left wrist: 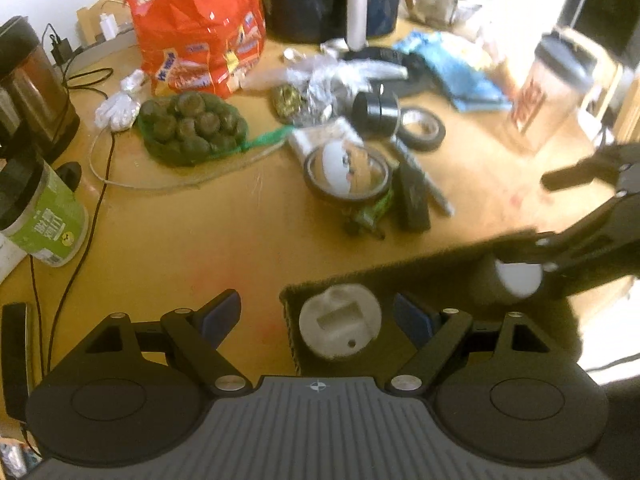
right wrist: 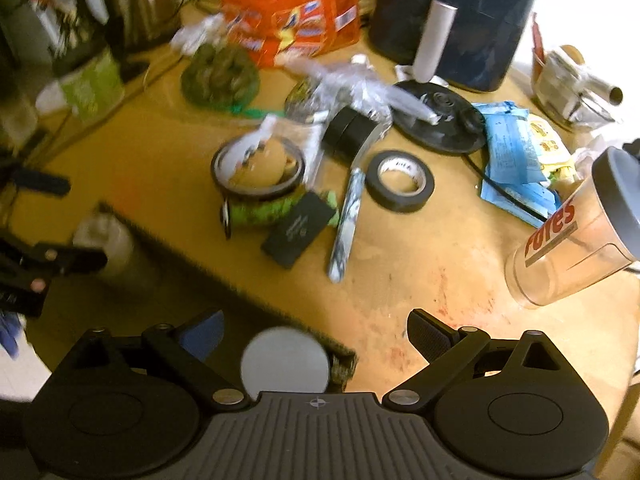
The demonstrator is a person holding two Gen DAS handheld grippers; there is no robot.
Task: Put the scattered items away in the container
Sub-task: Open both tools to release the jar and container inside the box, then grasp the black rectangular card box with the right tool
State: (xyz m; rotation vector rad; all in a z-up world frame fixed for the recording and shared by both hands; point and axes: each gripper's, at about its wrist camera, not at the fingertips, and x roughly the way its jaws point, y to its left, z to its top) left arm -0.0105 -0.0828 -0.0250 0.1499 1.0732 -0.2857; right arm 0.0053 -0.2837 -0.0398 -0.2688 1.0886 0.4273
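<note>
A dark felt container [left wrist: 400,270] sits at the near edge of the wooden table. My left gripper [left wrist: 318,318] is open above its left corner, over a white round piece with a rectangular recess [left wrist: 340,328] lying inside. My right gripper [right wrist: 316,336] is open over the container's right corner [right wrist: 344,360]; a white cylinder [right wrist: 286,362] stands between the jaws, and the pads are clear of it. Scattered beyond are a brown tape ring [right wrist: 258,172], a black tape roll [right wrist: 401,181], a green toy [right wrist: 272,210], a flat black box [right wrist: 298,230] and a silver stick [right wrist: 346,224].
An orange snack bag [left wrist: 196,28], a net of brown balls [left wrist: 192,128] and a dark appliance [right wrist: 452,12] crowd the back. A kettle [left wrist: 28,88] and green canister [left wrist: 44,216] stand left with cables. A clear cup [right wrist: 572,248] stands right, near blue packets [right wrist: 512,152].
</note>
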